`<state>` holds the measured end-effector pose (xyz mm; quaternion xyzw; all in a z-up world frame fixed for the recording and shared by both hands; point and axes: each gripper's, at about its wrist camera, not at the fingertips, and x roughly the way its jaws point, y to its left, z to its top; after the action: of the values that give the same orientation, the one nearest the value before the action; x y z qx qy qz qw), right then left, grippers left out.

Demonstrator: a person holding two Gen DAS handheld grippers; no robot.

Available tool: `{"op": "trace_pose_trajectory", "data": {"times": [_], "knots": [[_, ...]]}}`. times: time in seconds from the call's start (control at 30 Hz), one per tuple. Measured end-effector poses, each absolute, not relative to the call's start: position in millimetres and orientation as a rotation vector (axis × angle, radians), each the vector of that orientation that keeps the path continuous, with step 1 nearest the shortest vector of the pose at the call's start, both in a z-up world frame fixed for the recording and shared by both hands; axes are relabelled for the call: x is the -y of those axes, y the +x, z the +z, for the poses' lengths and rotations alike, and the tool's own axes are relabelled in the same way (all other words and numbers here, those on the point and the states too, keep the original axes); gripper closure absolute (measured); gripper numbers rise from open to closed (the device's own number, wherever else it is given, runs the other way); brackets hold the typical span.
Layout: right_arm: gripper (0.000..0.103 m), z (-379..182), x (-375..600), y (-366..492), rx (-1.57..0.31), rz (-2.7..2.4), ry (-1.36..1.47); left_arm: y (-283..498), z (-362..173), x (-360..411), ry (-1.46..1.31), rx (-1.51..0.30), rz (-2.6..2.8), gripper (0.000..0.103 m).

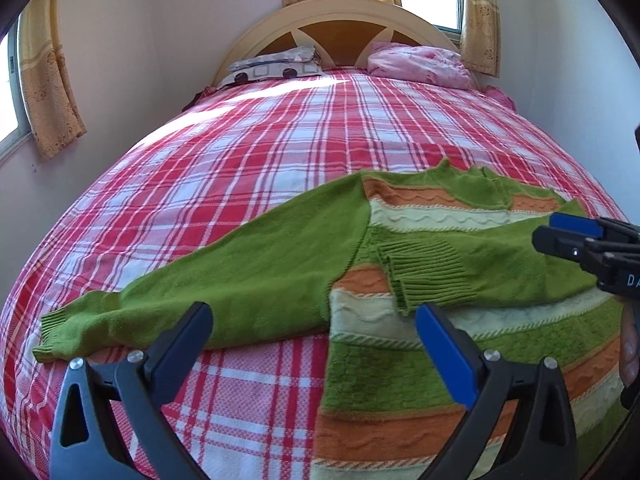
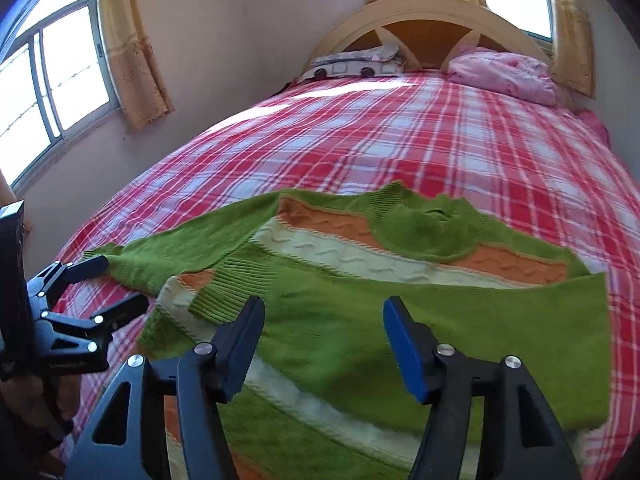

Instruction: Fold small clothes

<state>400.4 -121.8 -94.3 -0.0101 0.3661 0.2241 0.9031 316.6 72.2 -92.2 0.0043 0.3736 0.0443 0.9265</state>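
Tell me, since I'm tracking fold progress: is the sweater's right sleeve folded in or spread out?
Folded in: the right sleeve lies across the sweater body.

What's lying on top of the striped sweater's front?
One green sleeve is folded across the sweater, hiding the stripes beneath it. The other sleeve lies out on the bedspread.

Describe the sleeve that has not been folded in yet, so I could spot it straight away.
Start at the bed with the red plaid cover; a green, orange and cream striped sweater lies at its near end. The unfolded sleeve stretches plain green onto the plaid. The other sleeve lies across the stripes.
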Motion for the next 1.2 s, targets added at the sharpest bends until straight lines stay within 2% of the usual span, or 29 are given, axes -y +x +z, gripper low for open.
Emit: {"op": "trace_pose_trajectory", "data": {"times": [0.17,0.37,0.47,0.5,0.53,0.57,0.63,0.83,1.0,1.2], "knots": [[0.04,-107,174,371,-0.746,0.386,-0.026,340,-96,-48,-0.025,-0.838,-0.023,0.015],[0.04,-121,209,345,-0.687,0.351,-0.026,377,-124,-32,-0.061,-0.962,-0.04,0.032],[0.04,-116,223,342,-0.646,0.342,0.035,386,-137,-27,-0.092,-0.999,-0.036,0.046],[0.038,-115,226,342,-0.639,0.341,0.048,386,-137,-26,-0.103,-0.988,-0.046,0.061],[0.037,-116,226,342,-0.636,0.343,0.055,385,-135,-24,-0.104,-0.975,-0.046,0.083],[0.036,-117,228,343,-0.638,0.346,0.064,384,-132,-21,-0.094,-0.964,-0.042,0.094],[0.036,-119,229,343,-0.645,0.342,0.078,379,-126,-16,-0.077,-0.942,-0.045,0.097],[0.032,-127,243,351,-0.691,0.302,0.14,370,-98,-32,-0.124,-0.864,-0.07,0.097],[0.031,-149,261,369,-0.802,0.257,0.239,370,-114,-44,-0.124,-0.903,-0.042,0.097],[0.031,-120,259,357,-0.688,0.218,0.195,366,-136,-42,-0.09,-0.919,-0.012,0.096]]}}
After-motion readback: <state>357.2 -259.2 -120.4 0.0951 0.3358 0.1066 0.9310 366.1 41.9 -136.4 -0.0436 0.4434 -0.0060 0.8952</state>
